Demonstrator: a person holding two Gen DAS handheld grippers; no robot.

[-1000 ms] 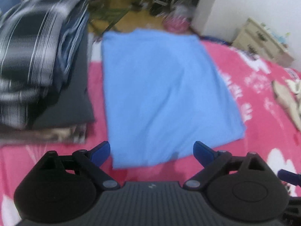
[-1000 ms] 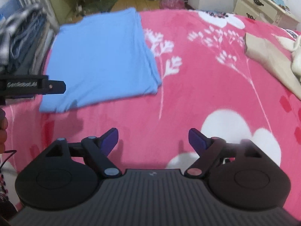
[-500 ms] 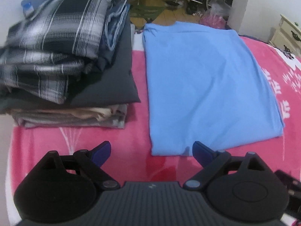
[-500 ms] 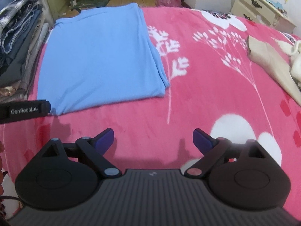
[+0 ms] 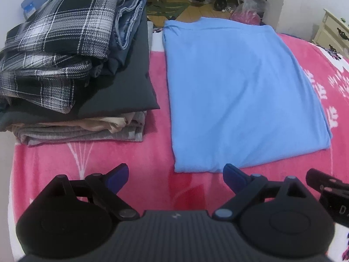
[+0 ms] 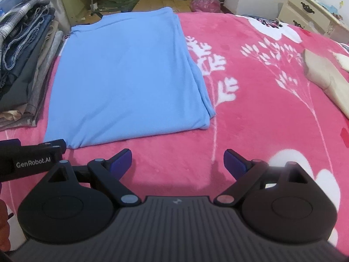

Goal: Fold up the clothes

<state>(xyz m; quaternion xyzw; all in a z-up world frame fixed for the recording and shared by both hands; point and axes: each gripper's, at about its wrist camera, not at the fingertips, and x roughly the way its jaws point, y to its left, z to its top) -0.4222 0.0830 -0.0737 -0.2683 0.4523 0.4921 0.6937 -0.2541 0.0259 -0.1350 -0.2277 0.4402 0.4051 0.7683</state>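
I see the pink flowered blanket [image 6: 250,118] spreading under both grippers, with wide bare room ahead and to the right of my right gripper [image 6: 177,163]. The folded blue shirt [image 5: 240,91] lies flat on it, straight ahead of my left gripper [image 5: 175,174]; its near edge sits just beyond the fingertips, not touched. From the right gripper, the shirt lies ahead and to the left, its right edge layered. A stack of folded clothes [image 5: 72,65] rises ahead-left of the left gripper, just beside the shirt with a narrow strip of blanket between. A beige garment [image 6: 325,80] lies far right. Both grippers are spread wide, holding nothing.
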